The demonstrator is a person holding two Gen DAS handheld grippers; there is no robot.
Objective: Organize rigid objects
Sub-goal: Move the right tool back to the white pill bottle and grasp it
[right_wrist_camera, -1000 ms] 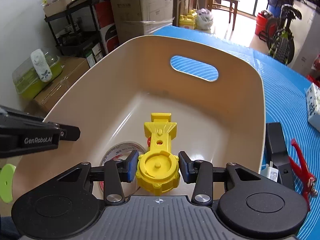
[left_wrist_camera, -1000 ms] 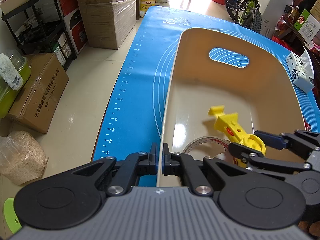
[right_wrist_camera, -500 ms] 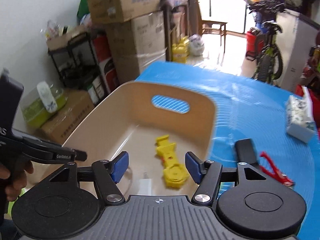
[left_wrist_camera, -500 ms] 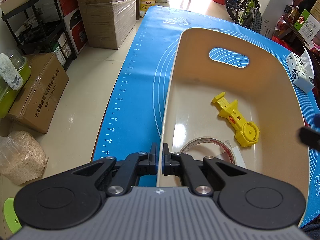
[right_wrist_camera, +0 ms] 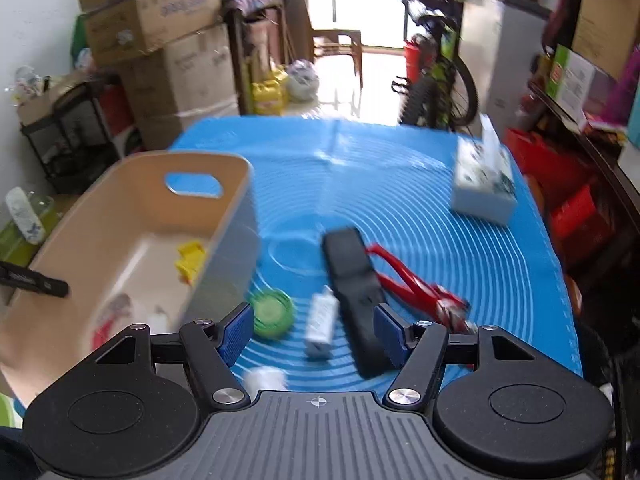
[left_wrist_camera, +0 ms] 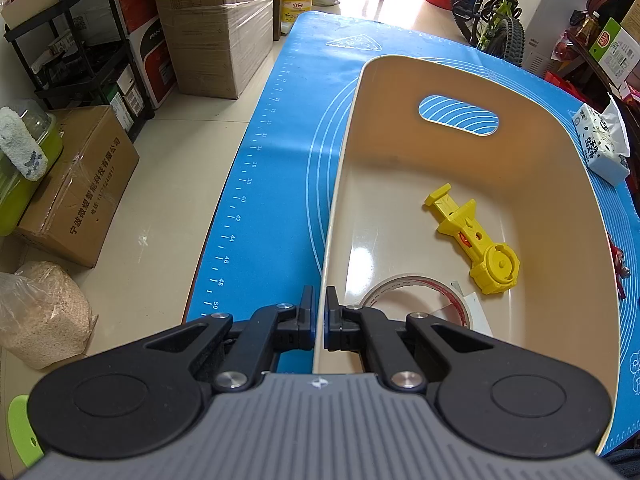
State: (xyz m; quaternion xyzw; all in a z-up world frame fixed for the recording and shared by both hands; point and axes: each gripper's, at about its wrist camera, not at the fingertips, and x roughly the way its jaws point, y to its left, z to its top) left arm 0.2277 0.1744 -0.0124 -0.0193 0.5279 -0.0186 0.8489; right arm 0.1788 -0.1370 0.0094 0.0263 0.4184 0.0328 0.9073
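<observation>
Left gripper (left_wrist_camera: pixel 319 312) pinched on bin (left_wrist_camera: pixel 576 208) rim, steadying; yellow tool (left_wrist_camera: pixel 476 244) and tape (left_wrist_camera: pixel 416 296) inside. Right gripper (right_wrist_camera: pixel 316 330) spread, empty, above mat (right_wrist_camera: pixel 440 216) items; next pick needed

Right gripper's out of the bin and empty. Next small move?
Probably lower the right gripper, jaws open and empty, onto the small white bottle lying between its fingers on the blue mat. The yellow tool already lies in the bin, whose rim the left gripper clamps.
</observation>
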